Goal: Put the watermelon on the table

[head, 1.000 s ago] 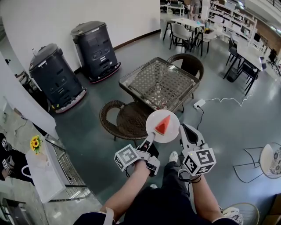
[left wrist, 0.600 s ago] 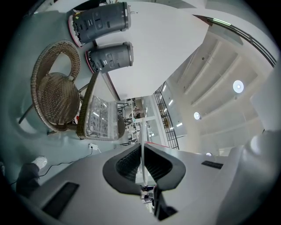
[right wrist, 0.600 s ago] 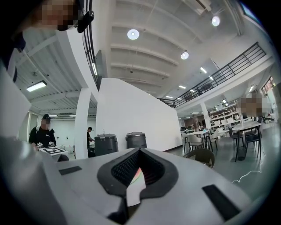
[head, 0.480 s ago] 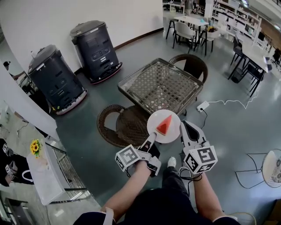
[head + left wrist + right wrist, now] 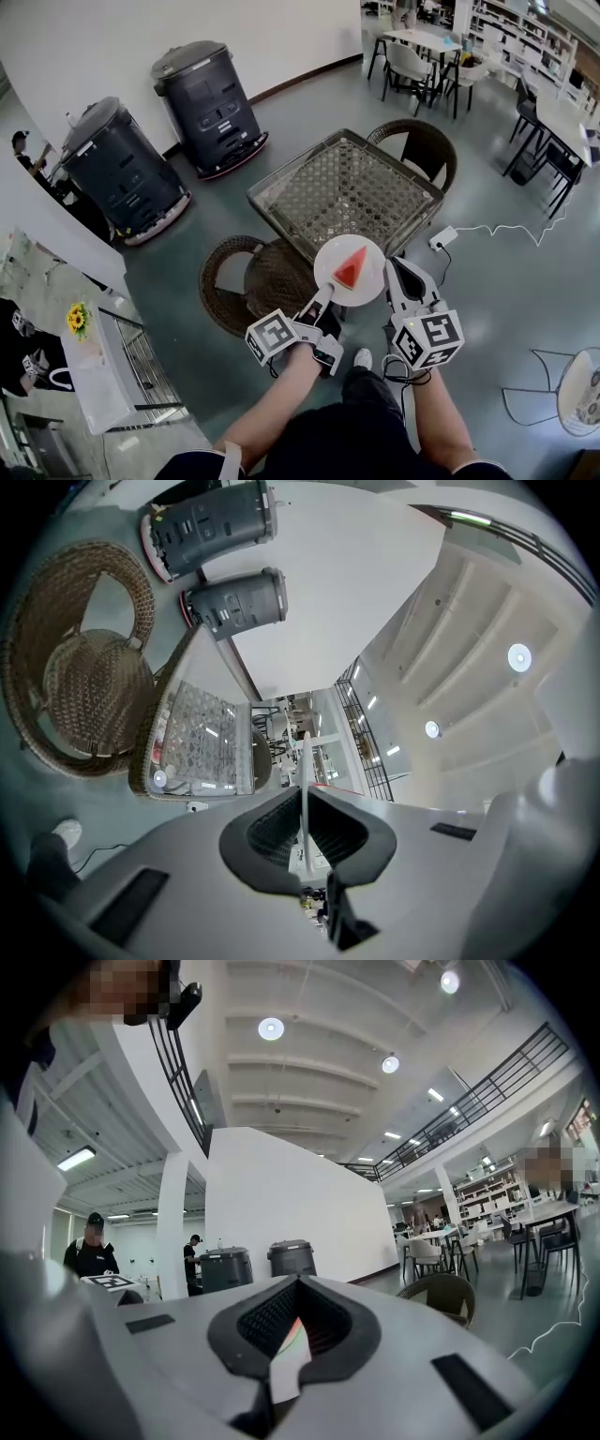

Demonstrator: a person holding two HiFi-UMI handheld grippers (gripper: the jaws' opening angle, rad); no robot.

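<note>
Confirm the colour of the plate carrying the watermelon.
Plain white plate, red watermelon slice on it. Shows best in the head view.

Free room: the worktop (image 5: 342, 187) ahead of you lies open to reach from its near corner. Obstacles: a wicker chair (image 5: 248, 281) just left of the plate (image 5: 349, 270), which your left tongs (image 5: 323, 296) and right tongs (image 5: 397, 275) pinch by its rim; a second chair (image 5: 419, 145) at the far side; a power strip (image 5: 442, 237) and cable (image 5: 506, 228) on the floor (image 5: 487, 281) to your right; two bins (image 5: 122, 173) well apart on your left.
</note>
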